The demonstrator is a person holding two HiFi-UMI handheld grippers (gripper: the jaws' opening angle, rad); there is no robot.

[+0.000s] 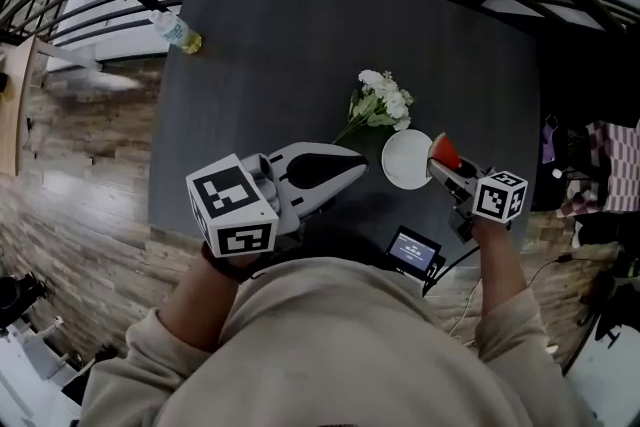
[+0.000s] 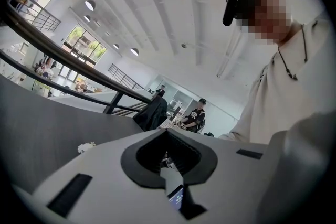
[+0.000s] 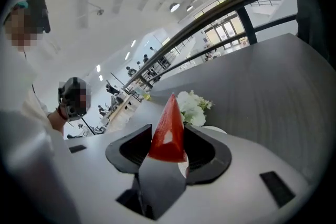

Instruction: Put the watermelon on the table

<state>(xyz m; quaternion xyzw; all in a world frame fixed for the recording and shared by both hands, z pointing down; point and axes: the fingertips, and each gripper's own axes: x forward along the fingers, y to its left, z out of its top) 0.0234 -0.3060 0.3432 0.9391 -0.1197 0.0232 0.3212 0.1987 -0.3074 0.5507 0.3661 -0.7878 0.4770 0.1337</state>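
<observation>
One watermelon (image 3: 169,128) wedge, red and tapering to a point with a pale fleck on its face, stands pinched upright in the jaws of the right gripper (image 3: 167,161). It is held at the near right rim of a white plate (image 1: 403,162) on the dark worktop (image 1: 300,45). White flowers (image 1: 383,102) lie just beyond. The left gripper (image 1: 352,172) has its jaws pressed together, empty.

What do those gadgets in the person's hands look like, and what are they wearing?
Both the left gripper and right gripper are white plastic tongs with black-lined jaws. Each carries a white cube printed with black square markers. The sleeves are beige.
</observation>
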